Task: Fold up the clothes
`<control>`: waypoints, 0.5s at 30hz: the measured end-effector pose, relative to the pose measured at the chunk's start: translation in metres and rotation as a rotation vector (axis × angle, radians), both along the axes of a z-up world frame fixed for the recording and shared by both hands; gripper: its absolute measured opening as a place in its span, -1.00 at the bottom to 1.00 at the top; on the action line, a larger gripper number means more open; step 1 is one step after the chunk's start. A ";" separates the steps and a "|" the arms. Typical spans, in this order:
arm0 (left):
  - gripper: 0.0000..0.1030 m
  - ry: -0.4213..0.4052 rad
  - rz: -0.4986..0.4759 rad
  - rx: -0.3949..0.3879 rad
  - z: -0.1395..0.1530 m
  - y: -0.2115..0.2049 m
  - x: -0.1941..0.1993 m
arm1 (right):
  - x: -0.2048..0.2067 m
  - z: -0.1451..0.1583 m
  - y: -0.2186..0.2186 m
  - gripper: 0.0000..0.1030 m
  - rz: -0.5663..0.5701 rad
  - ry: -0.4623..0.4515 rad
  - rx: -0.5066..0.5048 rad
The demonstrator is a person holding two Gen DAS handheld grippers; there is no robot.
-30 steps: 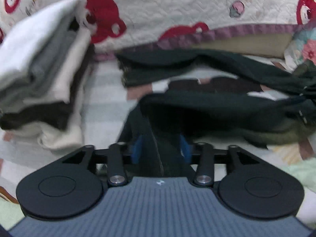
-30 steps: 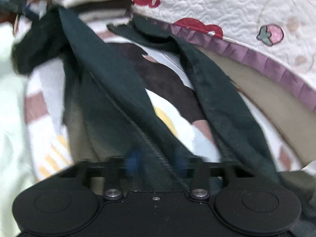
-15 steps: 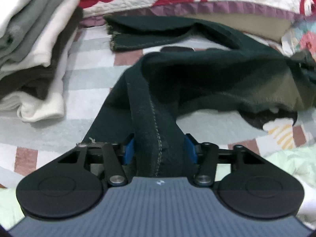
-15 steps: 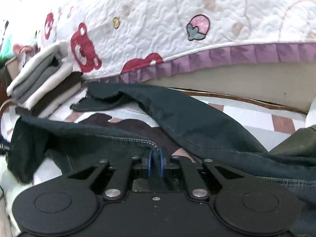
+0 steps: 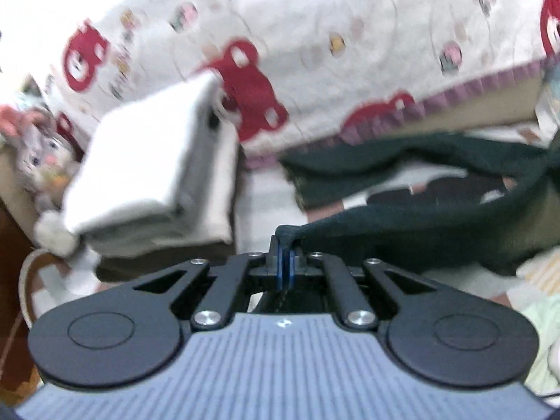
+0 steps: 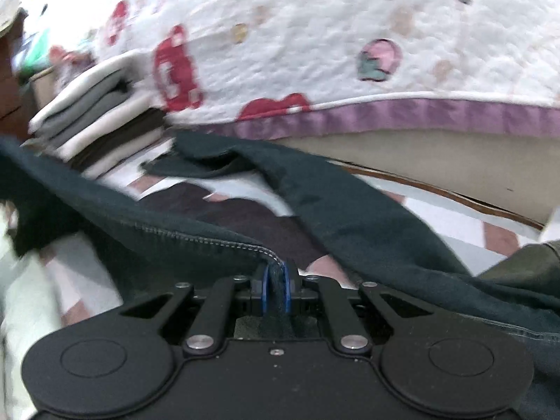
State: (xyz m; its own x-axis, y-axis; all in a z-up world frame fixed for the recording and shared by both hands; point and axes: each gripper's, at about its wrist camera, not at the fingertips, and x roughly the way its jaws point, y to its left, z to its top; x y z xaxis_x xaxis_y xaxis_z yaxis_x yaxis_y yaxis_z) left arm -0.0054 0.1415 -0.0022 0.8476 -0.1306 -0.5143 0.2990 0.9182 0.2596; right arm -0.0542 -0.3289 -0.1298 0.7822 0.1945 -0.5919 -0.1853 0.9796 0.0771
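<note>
A dark green garment (image 5: 420,231) lies spread in loose folds across the striped bed sheet (image 5: 266,203). My left gripper (image 5: 285,248) is shut on one bunched end of it, and the cloth trails off to the right. In the right wrist view my right gripper (image 6: 276,274) pinches a stitched seam edge of the same dark green garment (image 6: 350,217) between its blue pads. Its jaws are opening slightly, with the cloth still between them. A dark brown piece (image 6: 252,217) shows under the garment.
A stack of folded white, grey and brown clothes (image 5: 147,161) sits at the left, also in the right wrist view as a stack (image 6: 94,119). A bear-print quilt (image 5: 350,52) rises behind. A plush toy (image 5: 38,150) lies far left, and light green cloth (image 5: 539,315) lies near right.
My left gripper closed on the garment's end and lifted it, so the view now tilts up. The right gripper rolled and closed on the seam, keeping hold.
</note>
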 end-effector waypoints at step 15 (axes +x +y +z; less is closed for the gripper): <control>-0.93 -0.121 -0.032 0.118 0.051 -0.030 -0.009 | -0.029 0.020 -0.017 -0.78 0.029 -0.089 0.053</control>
